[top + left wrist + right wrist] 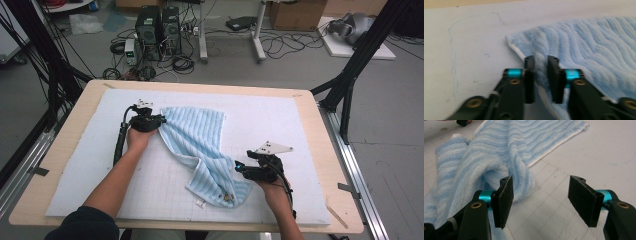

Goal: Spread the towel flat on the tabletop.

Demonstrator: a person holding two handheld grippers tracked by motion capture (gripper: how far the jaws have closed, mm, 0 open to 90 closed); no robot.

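Lying crumpled and twisted across a white gridded mat (pixel 300 125), the blue striped towel (pixel 200 135) is spreading flat at its far end and bunching into a fold at its near end. The left gripper (pixel 541 75) is pinching the towel's far left edge between nearly closed fingers (pixel 529 77). The right gripper (pixel 541 202) is hovering just beside the towel's near fold, its fingers (pixel 584 200) spread wide and holding nothing. The mat is covering a pale wooden table (pixel 330 150); beyond the table, computer towers (pixel 157 27), tangled cables (pixel 182 62) and cardboard boxes (pixel 295 15) are sitting on a grey floor (pixel 390 130).
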